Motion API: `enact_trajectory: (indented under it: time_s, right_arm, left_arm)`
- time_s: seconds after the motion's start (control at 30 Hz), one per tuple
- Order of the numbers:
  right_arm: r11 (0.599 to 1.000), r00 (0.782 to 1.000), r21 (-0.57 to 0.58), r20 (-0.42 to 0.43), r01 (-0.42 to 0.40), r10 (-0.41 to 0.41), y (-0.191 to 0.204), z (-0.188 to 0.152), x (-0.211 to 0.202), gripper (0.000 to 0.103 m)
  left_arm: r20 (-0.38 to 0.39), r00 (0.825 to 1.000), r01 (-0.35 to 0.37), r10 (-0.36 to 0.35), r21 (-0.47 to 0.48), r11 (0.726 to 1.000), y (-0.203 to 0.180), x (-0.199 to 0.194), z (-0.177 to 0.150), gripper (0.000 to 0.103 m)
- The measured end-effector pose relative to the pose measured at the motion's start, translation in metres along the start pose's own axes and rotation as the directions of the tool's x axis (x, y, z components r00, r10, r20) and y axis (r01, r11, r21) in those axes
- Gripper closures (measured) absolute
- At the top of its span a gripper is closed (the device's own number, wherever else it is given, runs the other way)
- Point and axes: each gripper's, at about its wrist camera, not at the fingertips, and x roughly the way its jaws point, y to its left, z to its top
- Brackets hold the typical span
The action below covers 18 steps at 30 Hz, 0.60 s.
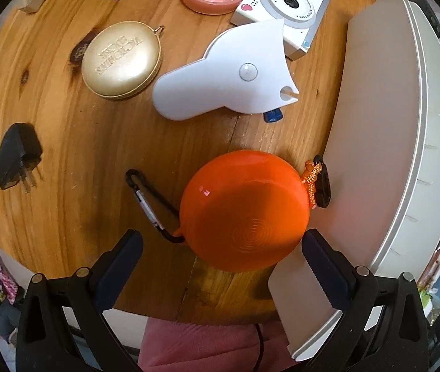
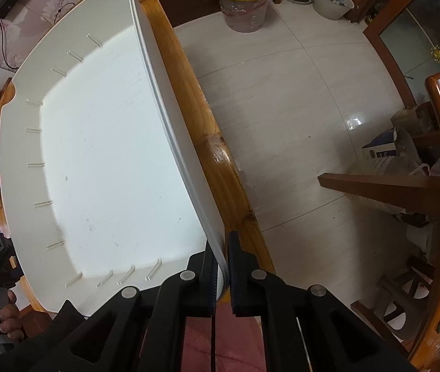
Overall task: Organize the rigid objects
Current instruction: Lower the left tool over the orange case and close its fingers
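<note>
On the wooden table (image 1: 65, 142), the left gripper (image 1: 221, 248) gapes wide around an orange round case (image 1: 244, 210) lying just beside the white bin (image 1: 384, 142), gripping nothing. The right gripper (image 2: 223, 274) is clamped on that bin's near wall.

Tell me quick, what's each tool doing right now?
Left tool open around orange disc, not gripping. Right tool shut on white tray wall. Carabiner beside disc.
</note>
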Motion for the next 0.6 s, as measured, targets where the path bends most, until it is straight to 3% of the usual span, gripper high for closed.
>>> enact_trajectory:
  time_s: [0.3,0.6]
  right_arm:
    - [1.0,1.0,-0.01,-0.001,0.014,-0.014,0.006,-0.004,0.0,0.097]
    - [1.0,1.0,-0.007,-0.003,0.015,-0.015,0.008,-0.004,-0.001,0.097]
  left_arm:
    - [0.003,0.997,0.081,-0.081,-0.021,0.997,0.009,0.011,0.014,0.001]
    - [-0.001,0.985,0.171,-0.172,-0.06,0.983,0.012,0.02,0.021,0.014]
